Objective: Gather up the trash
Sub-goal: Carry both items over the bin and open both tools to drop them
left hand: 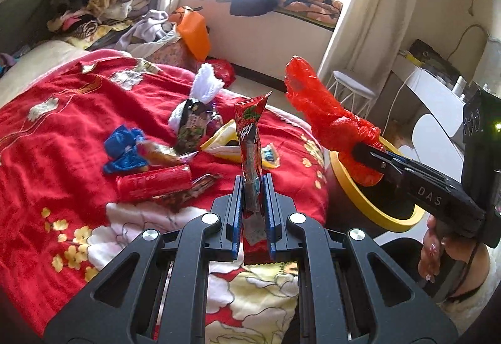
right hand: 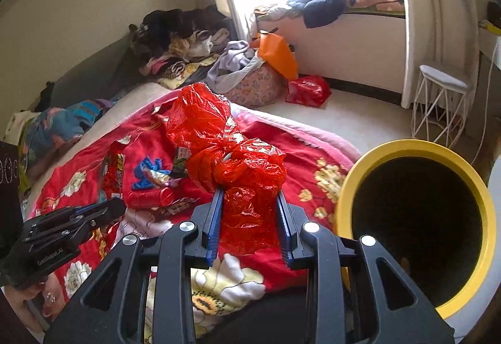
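The red plastic bag (right hand: pixel 231 156) is crumpled into a long wad and sits between the blue pads of the right tongs (right hand: pixel 250 203), which are closed partway onto it – jaws held fairly wide by the bulk of the film. In the left wrist view the bag's long axis runs up and away from the right tongs (left hand: pixel 372 156), the free end sticking high above the bed. The yellow-rimmed trash bin (right hand: pixel 488 218) stands just beside the bed edge, to the right of and below the bag; its dark mouth is open and tilted toward the right cam. So the drop turns on one thing: the bin lies right of the bag w/ the right hand clearly nearer, and prob. only a short swing rightward puts the wad over the opening.

The left tongs (left hand: pixel 253 197) are pinched narrow on a red snack wrapper (left hand: pixel 250 137), which stands upright between the pads, its top corner pointing up. It sits left of the bin, farther off than the bag – likely second in line.

Still lying on the red floral blanket (left hand: pixel 47 140): a blue wrapper (left hand: pixel 123 150), a red tube-shaped pack (left hand: pixel 153 186), a yellow packet (left hand: pixel 225 143), a dark printed wrapper (left hand: pixel 191 128) and a white tissue-like wad (left hand: pixel 206 84). Beyond the bed, clothes are piled by the wall and on the window ledge.
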`<state>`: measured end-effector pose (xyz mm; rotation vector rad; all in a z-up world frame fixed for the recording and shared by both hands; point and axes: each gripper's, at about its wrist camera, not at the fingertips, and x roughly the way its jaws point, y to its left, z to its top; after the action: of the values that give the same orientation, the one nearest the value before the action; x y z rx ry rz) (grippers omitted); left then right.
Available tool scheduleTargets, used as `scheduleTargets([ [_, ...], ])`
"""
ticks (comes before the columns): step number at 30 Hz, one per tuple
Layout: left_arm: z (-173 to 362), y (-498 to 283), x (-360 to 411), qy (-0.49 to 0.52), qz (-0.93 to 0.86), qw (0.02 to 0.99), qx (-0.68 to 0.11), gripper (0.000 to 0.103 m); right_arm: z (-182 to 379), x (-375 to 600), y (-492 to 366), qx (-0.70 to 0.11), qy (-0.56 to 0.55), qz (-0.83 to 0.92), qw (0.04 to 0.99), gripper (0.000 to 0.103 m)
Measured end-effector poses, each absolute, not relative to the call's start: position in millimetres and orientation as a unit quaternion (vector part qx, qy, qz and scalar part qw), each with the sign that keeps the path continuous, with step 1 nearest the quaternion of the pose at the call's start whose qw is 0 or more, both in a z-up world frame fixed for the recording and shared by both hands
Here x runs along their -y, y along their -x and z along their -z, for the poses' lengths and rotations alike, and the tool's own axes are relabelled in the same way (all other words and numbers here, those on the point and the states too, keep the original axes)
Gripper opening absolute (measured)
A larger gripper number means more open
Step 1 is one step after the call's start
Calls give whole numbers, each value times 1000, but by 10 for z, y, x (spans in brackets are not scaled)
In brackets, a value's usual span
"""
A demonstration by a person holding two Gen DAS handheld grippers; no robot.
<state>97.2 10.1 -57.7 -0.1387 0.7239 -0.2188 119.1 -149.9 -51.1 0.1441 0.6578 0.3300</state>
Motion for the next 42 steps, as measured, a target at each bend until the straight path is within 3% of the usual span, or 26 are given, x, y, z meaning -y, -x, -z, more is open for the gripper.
scheduleTargets([
  [42,531,-1202,1237,-8,227,908,-351,9,628,3056,-1006,-296,-156,17,942,29],
])
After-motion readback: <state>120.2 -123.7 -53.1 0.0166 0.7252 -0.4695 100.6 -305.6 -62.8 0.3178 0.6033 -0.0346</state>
